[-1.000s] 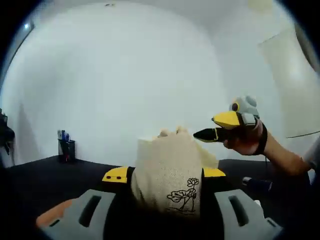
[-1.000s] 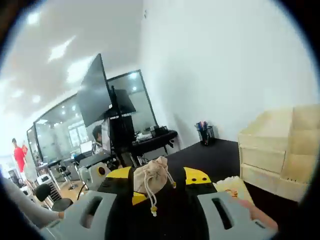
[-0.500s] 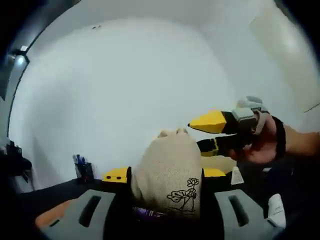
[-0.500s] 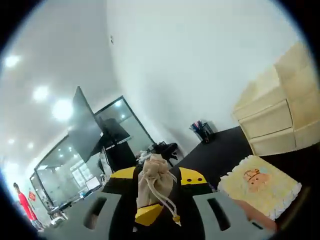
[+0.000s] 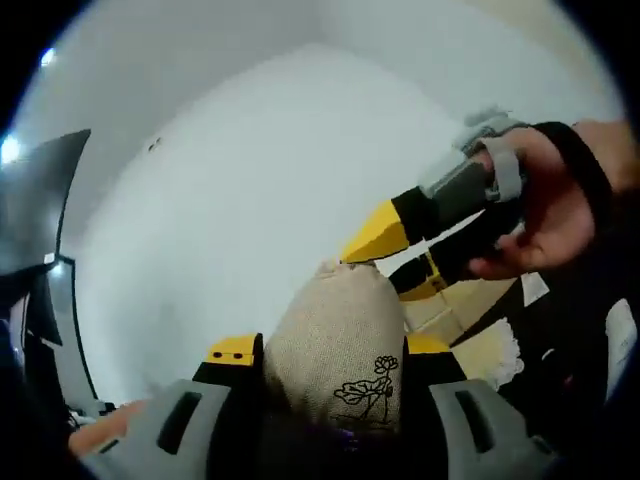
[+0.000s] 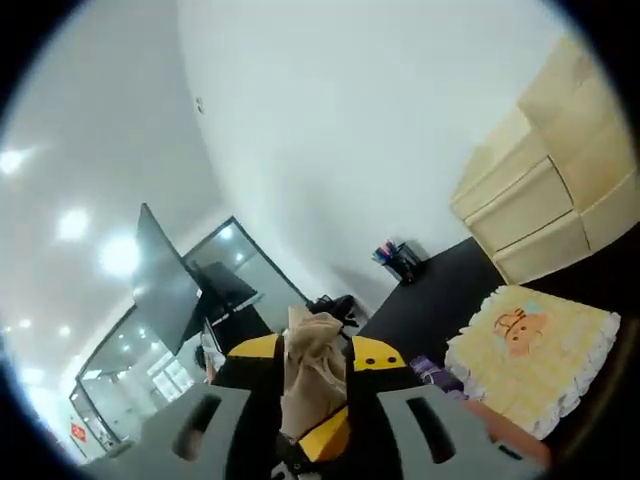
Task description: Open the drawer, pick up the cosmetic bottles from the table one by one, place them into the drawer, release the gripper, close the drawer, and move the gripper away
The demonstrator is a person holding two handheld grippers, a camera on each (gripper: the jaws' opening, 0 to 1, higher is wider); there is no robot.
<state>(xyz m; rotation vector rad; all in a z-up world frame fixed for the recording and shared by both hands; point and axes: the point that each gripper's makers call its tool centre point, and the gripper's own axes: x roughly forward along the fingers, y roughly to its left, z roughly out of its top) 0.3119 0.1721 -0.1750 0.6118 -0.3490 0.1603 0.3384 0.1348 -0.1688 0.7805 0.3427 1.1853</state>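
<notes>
A beige cloth pouch (image 5: 335, 330) with a black lotus print sits between the jaws of my left gripper (image 5: 332, 348), which is shut on its body. My right gripper (image 5: 385, 262), held by a hand, comes in from the right with its yellow tips at the pouch's gathered top. In the right gripper view, that gathered neck (image 6: 312, 365) stands between the jaws of my right gripper (image 6: 316, 350), which is shut on it. The pale wooden drawer unit (image 6: 540, 190) stands at the right on the black table (image 6: 440, 310). A small purple item (image 6: 430, 370) lies on the table.
A yellow fringed cloth (image 6: 530, 345) with a cartoon print lies in front of the drawer unit. A dark pen holder (image 6: 400, 262) stands by the white wall. Beyond the table are glass partitions and a dark monitor (image 6: 165, 290). A white item (image 5: 620, 340) lies at the far right.
Both views have tilted and rolled upward with the hands. The right gripper has come closer to the left one, and its tips now sit right at the pouch's top.
</notes>
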